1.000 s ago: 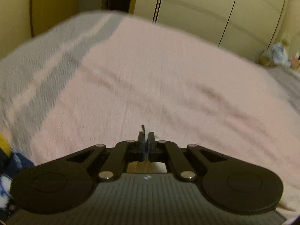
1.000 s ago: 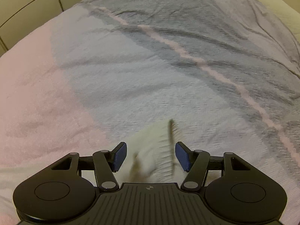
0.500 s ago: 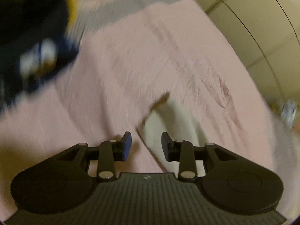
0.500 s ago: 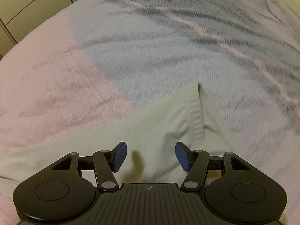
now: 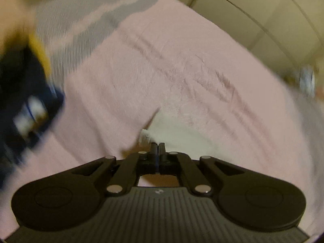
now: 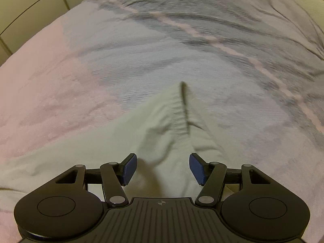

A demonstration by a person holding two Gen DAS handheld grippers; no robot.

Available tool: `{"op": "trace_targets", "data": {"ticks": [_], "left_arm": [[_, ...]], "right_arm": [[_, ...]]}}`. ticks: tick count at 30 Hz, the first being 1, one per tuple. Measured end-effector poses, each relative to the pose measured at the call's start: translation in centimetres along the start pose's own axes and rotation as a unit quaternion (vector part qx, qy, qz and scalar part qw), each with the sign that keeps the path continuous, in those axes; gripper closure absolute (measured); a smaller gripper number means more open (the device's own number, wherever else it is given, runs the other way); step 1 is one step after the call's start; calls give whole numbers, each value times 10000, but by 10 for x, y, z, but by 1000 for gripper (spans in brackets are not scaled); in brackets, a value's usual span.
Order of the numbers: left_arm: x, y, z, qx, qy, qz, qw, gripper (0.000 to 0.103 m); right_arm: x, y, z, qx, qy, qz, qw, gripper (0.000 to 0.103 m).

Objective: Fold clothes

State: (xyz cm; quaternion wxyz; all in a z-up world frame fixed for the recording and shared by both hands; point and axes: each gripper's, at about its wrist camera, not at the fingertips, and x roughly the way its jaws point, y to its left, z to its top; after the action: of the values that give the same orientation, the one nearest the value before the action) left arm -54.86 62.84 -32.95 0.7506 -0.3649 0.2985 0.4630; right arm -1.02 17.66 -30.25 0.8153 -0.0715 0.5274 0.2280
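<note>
A pale cream garment [image 6: 162, 129] lies on the bed, with a ribbed cuff and a dark seam pointing away from me. My right gripper [image 6: 163, 167] is open just above it, the fabric between and below its blue pads [image 6: 129, 169]. In the left wrist view the same pale garment [image 5: 178, 135] lies on the pink blanket, and my left gripper [image 5: 157, 147] is shut at its near edge, apparently pinching the fabric. The view is blurred.
The bed carries a pink blanket [image 5: 162, 64] and a grey striped cover [image 6: 182, 46]. A dark blue and yellow garment [image 5: 26, 105] lies blurred at the left. Cream wardrobe doors [image 5: 263, 16] stand behind the bed.
My left gripper has closed from open onto the edge of the pale garment. The right gripper stays open and has shifted slightly over the cuff.
</note>
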Motion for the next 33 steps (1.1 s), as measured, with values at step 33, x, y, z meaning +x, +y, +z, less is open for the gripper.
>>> {"op": "trace_targets", "data": {"ticks": [33], "left_arm": [[-145,-459,-422,482,1552,-647,9846,82]], "right_arm": [[-17,-253,24,-3645,630,1464,9175,42]]}}
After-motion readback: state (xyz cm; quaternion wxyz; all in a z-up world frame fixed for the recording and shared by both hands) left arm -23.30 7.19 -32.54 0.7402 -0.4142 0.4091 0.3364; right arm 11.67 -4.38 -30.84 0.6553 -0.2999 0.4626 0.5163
